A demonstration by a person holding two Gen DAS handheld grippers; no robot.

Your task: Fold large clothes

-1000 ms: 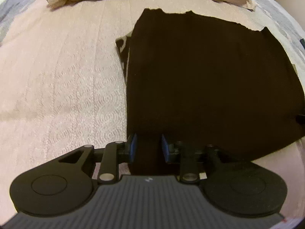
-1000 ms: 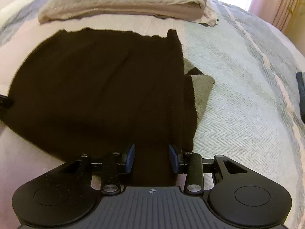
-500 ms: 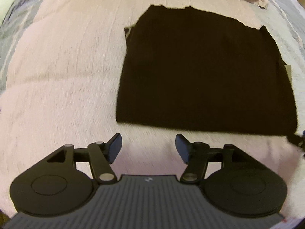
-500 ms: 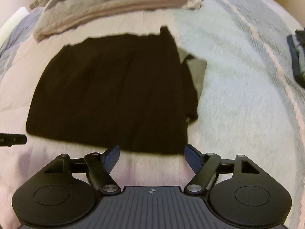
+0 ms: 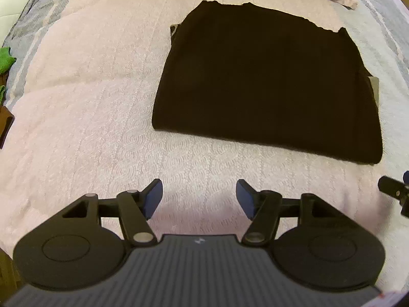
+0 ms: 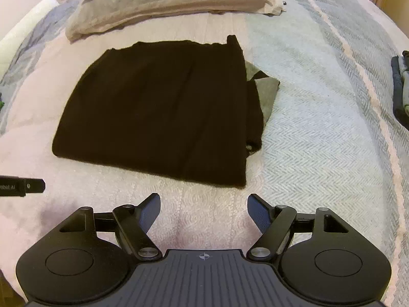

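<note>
A black garment (image 5: pixel 268 84) lies folded into a rough rectangle on the bed; the right wrist view shows it too (image 6: pixel 158 112), with a grey inner flap (image 6: pixel 267 89) sticking out at its right side. My left gripper (image 5: pixel 199 197) hovers open over the pink bedspread, short of the garment's near edge, nothing between its blue pads. My right gripper (image 6: pixel 204 208) is likewise open and empty, just in front of the garment's near right corner. Each gripper's tip shows at the edge of the other's view.
Folded beige and grey bedding (image 6: pixel 166 2) is stacked at the head of the bed (image 5: pixel 76 102). A striped grey blanket (image 6: pixel 332 128) covers the right half. Dark clothes (image 6: pixel 400 87) lie at the far right edge, something green (image 5: pixel 5 58) at the far left.
Both grippers let go of the garment's near edge, opened wide and pulled back toward me. The garment now lies flat, farther from the fingers.
</note>
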